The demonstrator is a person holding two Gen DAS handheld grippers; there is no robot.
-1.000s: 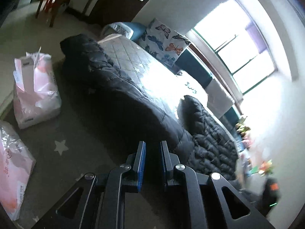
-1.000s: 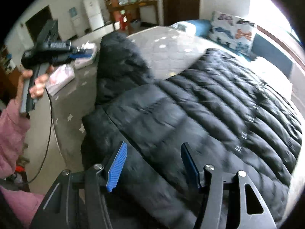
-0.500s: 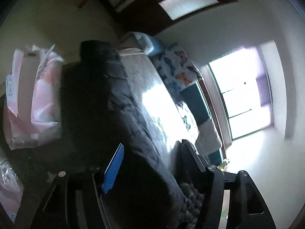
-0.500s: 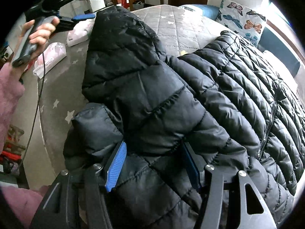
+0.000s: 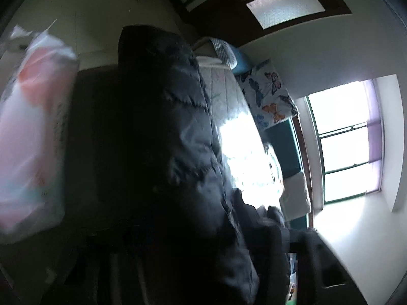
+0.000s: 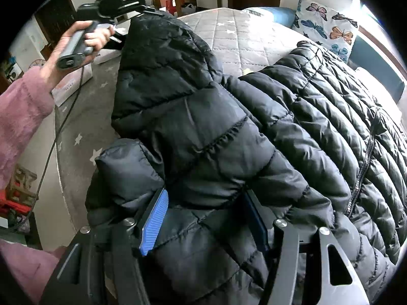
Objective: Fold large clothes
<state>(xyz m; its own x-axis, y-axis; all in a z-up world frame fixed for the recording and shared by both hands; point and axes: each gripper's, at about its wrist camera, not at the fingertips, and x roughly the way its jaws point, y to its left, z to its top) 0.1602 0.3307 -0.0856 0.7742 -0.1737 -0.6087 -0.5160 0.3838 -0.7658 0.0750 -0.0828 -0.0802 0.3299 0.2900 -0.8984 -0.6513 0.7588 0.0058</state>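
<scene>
My left gripper point(image 6: 150, 12) raised at the black puffer jacket's hood point(image 6: 162, 50), its jaw state hidden, jacket point(image 6: 318, 117) spread across the grey star-quilted mattress point(image 6: 241, 30), my right gripper point(image 6: 203, 218) open around the sleeve, butterfly pillow point(image 6: 328, 33) far right.

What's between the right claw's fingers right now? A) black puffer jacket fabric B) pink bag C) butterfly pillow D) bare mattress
A: in the right wrist view the right claw has its blue-padded fingers spread wide, with the black puffer jacket bulging into the gap between them. The butterfly pillow sits far off at the head of the bed.
</scene>
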